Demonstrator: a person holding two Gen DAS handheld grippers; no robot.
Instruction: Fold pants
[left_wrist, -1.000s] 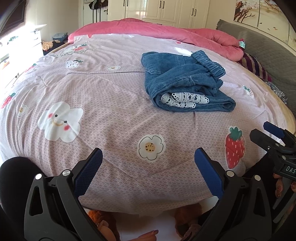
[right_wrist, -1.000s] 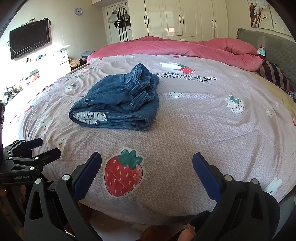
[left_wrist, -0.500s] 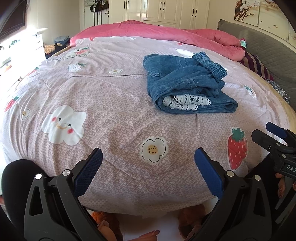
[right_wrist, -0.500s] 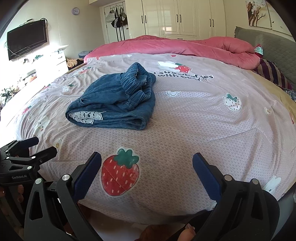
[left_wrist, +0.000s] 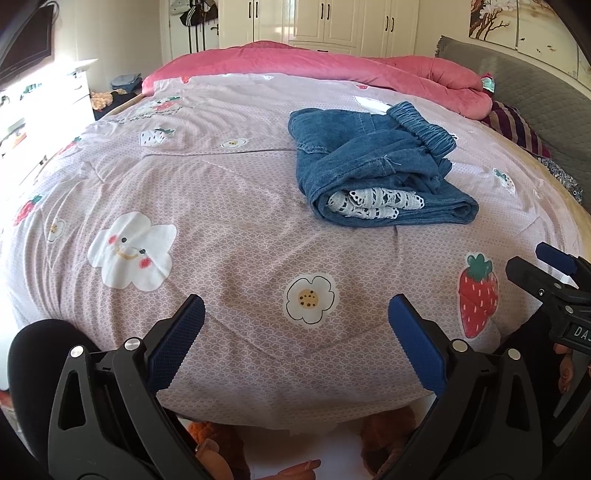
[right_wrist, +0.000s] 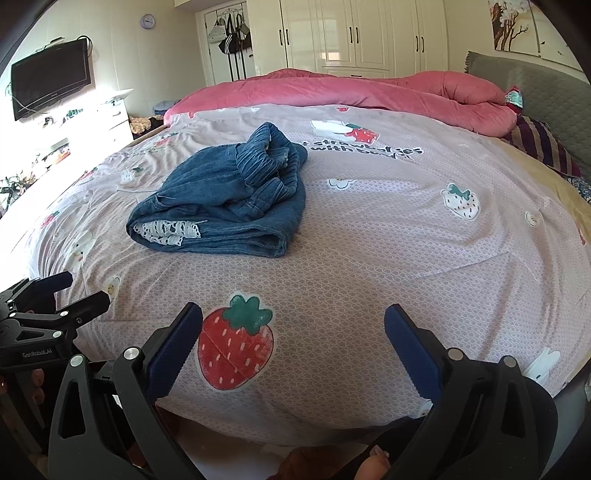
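Blue denim pants lie in a loose bundle on the bed, white lace trim showing at the near end and the ribbed waistband on top; in the right wrist view the pants sit left of centre. My left gripper hangs open over the bed's near edge, well short of the pants, holding nothing. My right gripper is open too, above a printed strawberry, apart from the pants. Each gripper shows at the side of the other's view: right gripper, left gripper.
The bed cover is pink-grey with flower, cloud and strawberry prints. A pink duvet is piled along the far side by a grey headboard. White wardrobes, a dresser and a wall television stand beyond. Slippered feet show below the bed edge.
Both grippers have drawn back slightly and tilted up, so the pants sit a little higher and farther in each view. The pants have not moved; both grippers stay open.
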